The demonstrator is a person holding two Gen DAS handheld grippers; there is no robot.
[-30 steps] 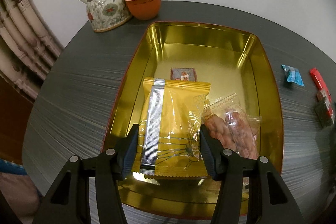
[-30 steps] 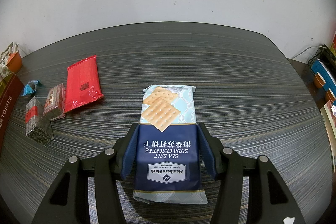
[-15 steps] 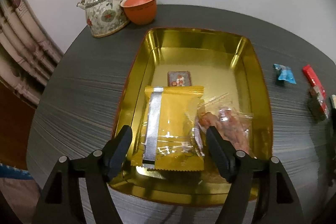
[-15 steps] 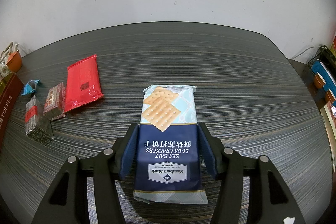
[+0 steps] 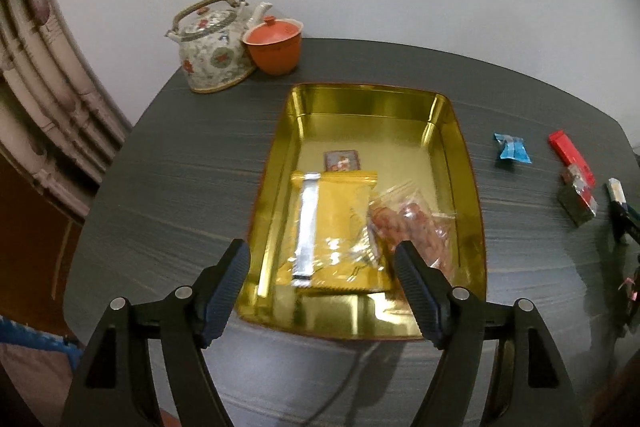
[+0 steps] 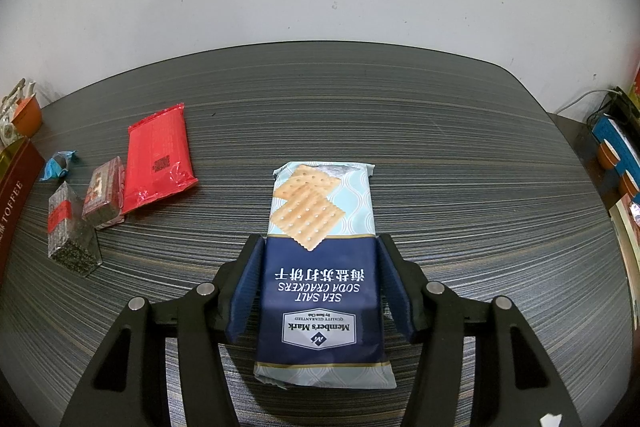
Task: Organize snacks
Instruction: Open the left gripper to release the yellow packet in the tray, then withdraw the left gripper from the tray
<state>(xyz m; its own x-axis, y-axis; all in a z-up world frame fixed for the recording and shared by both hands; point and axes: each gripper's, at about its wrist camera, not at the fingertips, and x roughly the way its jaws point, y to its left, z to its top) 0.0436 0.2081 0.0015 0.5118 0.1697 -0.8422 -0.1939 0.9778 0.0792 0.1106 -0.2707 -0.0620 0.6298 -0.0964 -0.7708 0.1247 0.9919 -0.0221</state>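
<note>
Dark striped table (image 5: 192, 187) under both grippers. Ahead of and below the left gripper (image 5: 322, 279), a gold tin tray (image 5: 468, 187) holding a yellow snack packet (image 5: 340, 223), a clear bag of reddish snacks (image 5: 416, 227) touching its right edge, and a small brown wrapped sweet (image 5: 342, 160) just beyond. Left gripper released, jaws wide and clear of the yellow packet, nothing pinched. Far ahead to its left, a floral teapot (image 5: 212, 55) beside an orange lidded cup (image 5: 274, 45).

Right gripper (image 6: 318, 287) clenched on a sea salt soda cracker packet (image 6: 320, 267), pads against both long sides, packet lying on the table. To its left, a red packet (image 6: 158, 155), two dark wrapped blocks (image 6: 70, 231), a small blue candy (image 6: 58, 165).
</note>
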